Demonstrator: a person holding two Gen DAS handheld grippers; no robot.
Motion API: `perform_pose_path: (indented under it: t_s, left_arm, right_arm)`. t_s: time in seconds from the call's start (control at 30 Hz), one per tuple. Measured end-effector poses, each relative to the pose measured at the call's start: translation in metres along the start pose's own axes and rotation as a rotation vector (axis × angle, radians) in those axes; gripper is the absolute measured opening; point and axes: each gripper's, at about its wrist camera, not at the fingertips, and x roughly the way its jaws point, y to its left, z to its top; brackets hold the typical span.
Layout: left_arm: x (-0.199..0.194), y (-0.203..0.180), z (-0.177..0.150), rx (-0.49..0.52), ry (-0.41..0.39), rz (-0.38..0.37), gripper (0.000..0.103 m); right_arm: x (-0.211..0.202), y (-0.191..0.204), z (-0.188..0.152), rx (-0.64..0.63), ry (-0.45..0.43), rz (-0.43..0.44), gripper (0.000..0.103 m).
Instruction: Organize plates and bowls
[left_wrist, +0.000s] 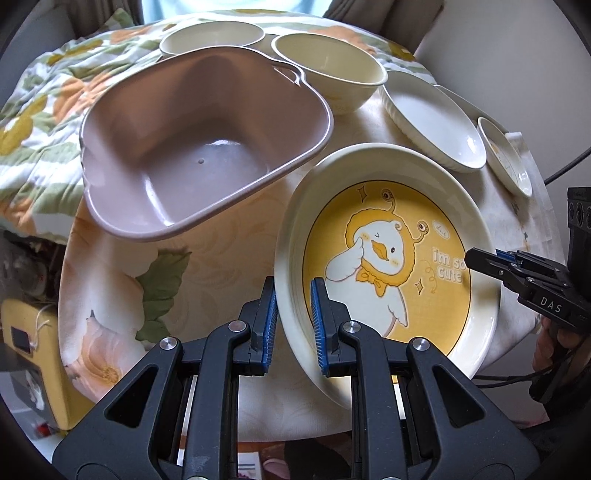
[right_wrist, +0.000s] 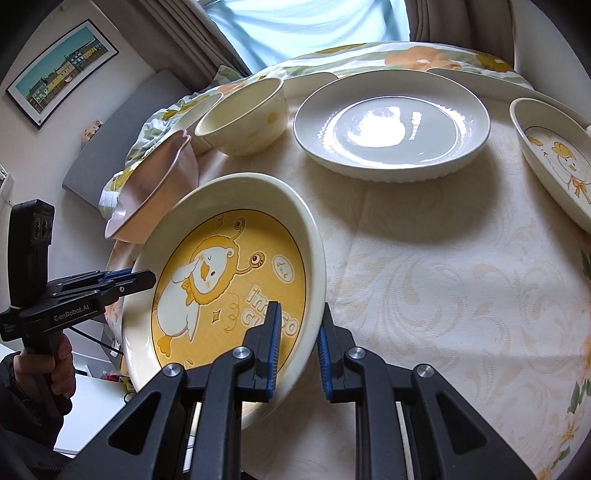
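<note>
- The left gripper (left_wrist: 293, 325) has its blue pads clamped on the left rim of the yellow duck plate (left_wrist: 388, 258), one pad outside the rim and one inside.
- The right gripper (right_wrist: 299, 350) pinches the opposite rim of the same plate the same way, one finger over the printed face, one behind the wall.
- The plate hangs between the two grippers, tilted, above the near edge of the pale floral tablecloth (right_wrist: 424, 277).
- A hand (right_wrist: 59, 365) wraps the handle of the left gripper at the left edge of the right wrist view.
- Just beyond the plate's left side sits a mauve plastic basin (left_wrist: 199, 147), tipped, its rim near the plate.
- Behind the basin stand a cream bowl (left_wrist: 328, 70) and another cream bowl (left_wrist: 212, 37).
- To the right lie a white plate (right_wrist: 391, 125) with a ribbed edge and a small duck dish (right_wrist: 554, 155), apart from the held plate.
</note>
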Motion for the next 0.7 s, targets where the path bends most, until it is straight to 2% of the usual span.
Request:
perform_pose_path:
  t_s: [0.2, 0.3, 0.33, 0.43, 0.47, 0.53, 0.57, 0.6, 0.7]
  left_arm:
    - [0.002, -0.008, 0.000, 0.018, -0.001, 0.024, 0.016]
    - [0.004, -0.010, 0.001, 0.022, 0.004, 0.006, 0.023]
    - [0.005, -0.010, 0.000, 0.023, 0.006, 0.007, 0.030]
    - [0.006, -0.012, -0.003, 0.034, -0.001, 0.033, 0.067]
    - [0.005, -0.013, -0.004, 0.036, -0.012, 0.039, 0.070]
    - [0.003, -0.014, -0.006, 0.041, -0.016, 0.042, 0.070]
    - [0.002, -0.015, -0.007, 0.043, -0.015, 0.046, 0.070]
    - [-0.001, -0.016, -0.008, 0.044, -0.016, 0.050, 0.070]
    - [-0.019, -0.020, -0.011, 0.051, -0.039, 0.048, 0.070]
  right_arm:
    - [-0.003, -0.001, -0.001, -0.022, 0.008, -0.038, 0.017]
    - [-0.002, 0.000, 0.000, -0.022, 0.013, -0.050, 0.017]
    - [-0.002, 0.000, 0.000, -0.019, 0.014, -0.051, 0.017]
    - [-0.001, 0.002, -0.001, -0.013, 0.010, -0.072, 0.017]
    - [-0.002, 0.002, -0.001, -0.013, 0.006, -0.085, 0.020]
    - [-0.002, 0.005, -0.003, -0.012, -0.002, -0.114, 0.039]
    - [-0.004, 0.006, -0.004, -0.009, -0.006, -0.118, 0.056]
    - [-0.007, 0.007, -0.006, -0.002, -0.009, -0.116, 0.060]
    - [-0.024, 0.013, -0.009, 0.008, -0.030, -0.128, 0.061]
